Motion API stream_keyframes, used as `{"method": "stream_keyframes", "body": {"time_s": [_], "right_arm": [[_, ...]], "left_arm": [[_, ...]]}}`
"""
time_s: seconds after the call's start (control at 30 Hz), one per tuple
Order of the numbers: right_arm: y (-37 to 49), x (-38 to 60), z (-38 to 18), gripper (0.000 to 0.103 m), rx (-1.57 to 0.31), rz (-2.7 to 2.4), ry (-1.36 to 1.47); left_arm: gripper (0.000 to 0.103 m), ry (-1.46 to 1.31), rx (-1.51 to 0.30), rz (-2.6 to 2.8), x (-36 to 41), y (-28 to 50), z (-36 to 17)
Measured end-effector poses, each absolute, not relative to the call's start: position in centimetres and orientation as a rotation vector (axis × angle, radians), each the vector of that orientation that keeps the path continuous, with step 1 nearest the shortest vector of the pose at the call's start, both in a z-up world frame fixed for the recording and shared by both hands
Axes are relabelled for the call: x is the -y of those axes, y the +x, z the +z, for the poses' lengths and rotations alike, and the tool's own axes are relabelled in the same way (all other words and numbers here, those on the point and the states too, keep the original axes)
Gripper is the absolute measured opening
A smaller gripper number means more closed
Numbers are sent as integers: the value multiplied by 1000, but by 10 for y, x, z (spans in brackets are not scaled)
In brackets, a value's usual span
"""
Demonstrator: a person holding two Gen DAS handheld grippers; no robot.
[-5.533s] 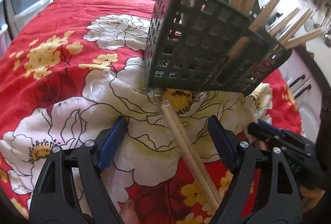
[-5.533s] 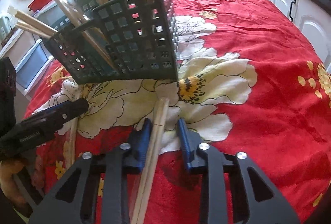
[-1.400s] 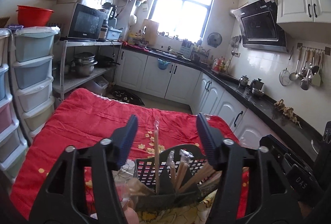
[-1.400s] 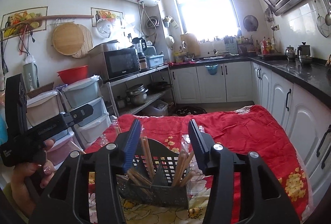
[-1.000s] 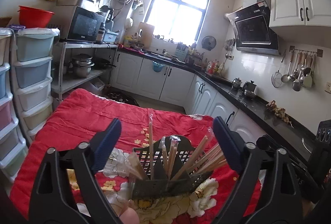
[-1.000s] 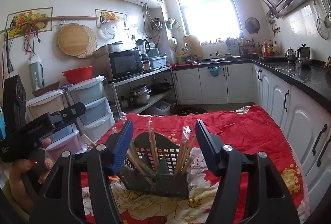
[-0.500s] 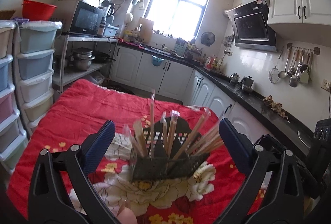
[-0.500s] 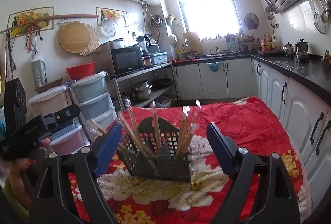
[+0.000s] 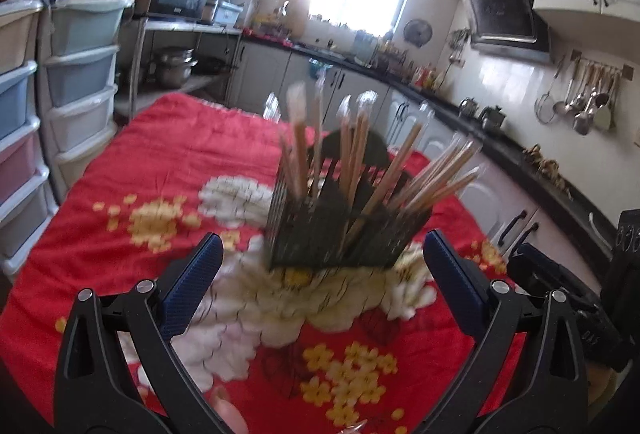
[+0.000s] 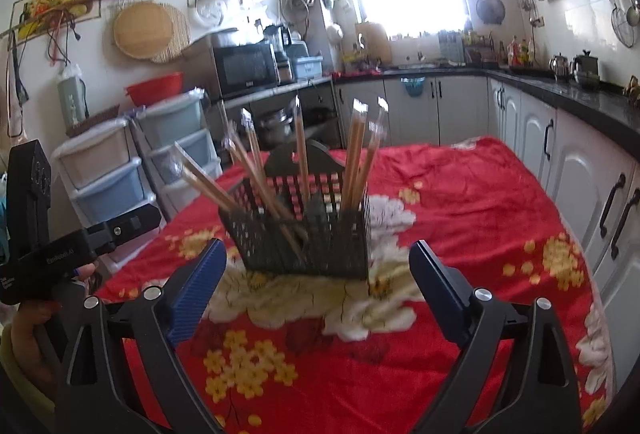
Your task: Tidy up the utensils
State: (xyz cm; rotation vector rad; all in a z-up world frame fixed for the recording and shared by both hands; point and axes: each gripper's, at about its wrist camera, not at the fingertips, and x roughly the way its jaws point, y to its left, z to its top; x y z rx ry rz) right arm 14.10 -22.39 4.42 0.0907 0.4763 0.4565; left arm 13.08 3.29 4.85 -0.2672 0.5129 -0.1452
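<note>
One black mesh basket (image 10: pixel 304 234) stood on a table under a red cloth (image 10: pixel 460 201) printed with white and yellow flowers. Wrapped wooden chopsticks (image 10: pixel 356 153) leaned out of it, too many and too blurred to count. Two grippers faced it, apart from it. The left gripper (image 9: pixel 320 286) gaped wide and empty. The right gripper (image 10: pixel 316 286), its ribbed blue jaws just having spread, held nothing. Only the right view showed the hand (image 10: pixel 24 338) on the left tool.
</note>
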Motion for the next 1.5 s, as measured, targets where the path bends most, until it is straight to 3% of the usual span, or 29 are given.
{"method": "stream_keyframes", "body": {"time_s": [0.67, 1.5], "right_arm": [[131, 224, -19, 93, -604, 399, 30], [54, 233, 3, 97, -96, 281, 30]], "left_arm": [[92, -199, -589, -38, -24, 106, -10], [92, -150, -246, -34, -1, 56, 3]]}}
